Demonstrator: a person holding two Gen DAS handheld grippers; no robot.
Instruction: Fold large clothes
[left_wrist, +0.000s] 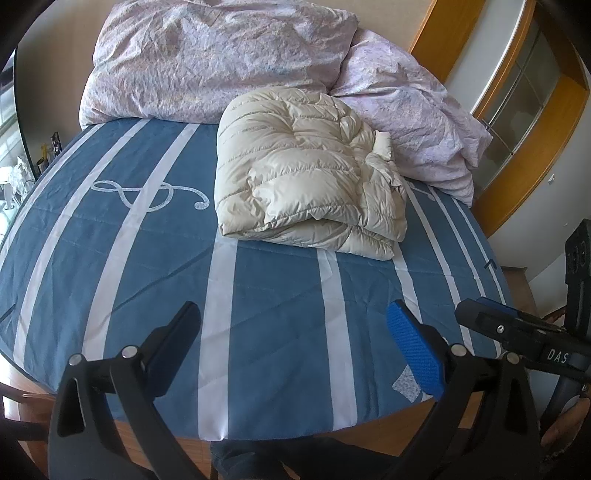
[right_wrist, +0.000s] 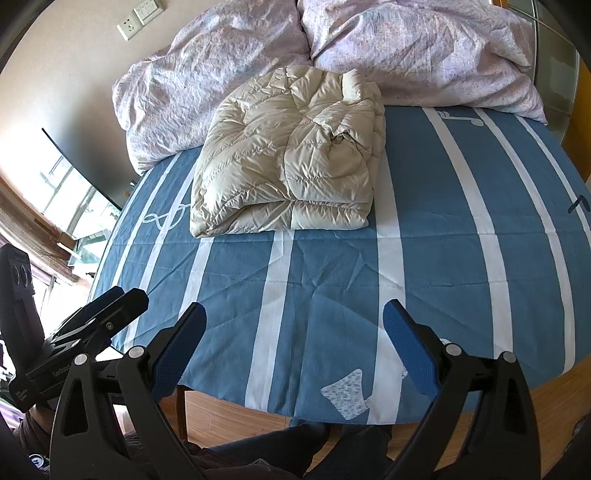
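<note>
A cream puffy down jacket (left_wrist: 306, 173) (right_wrist: 288, 155) lies folded into a thick bundle on the blue striped bed sheet (left_wrist: 266, 295) (right_wrist: 436, 229), close to the pink bedding at the far side. My left gripper (left_wrist: 295, 328) hovers open over the near edge of the bed, well short of the jacket, with nothing between its fingers. My right gripper (right_wrist: 295, 328) is open too, above the same near edge and clear of the jacket. Each gripper also shows at the side of the other's view: the right gripper (left_wrist: 476, 314) and the left gripper (right_wrist: 118, 299).
A rumpled pink floral duvet (left_wrist: 221, 59) (right_wrist: 424, 51) is heaped along the far side of the bed. A wood-framed door or cabinet (left_wrist: 524, 110) stands at the right. A dark screen (right_wrist: 85, 162) and a window are at the left. The person's legs (right_wrist: 332, 450) stand by the bed's near edge.
</note>
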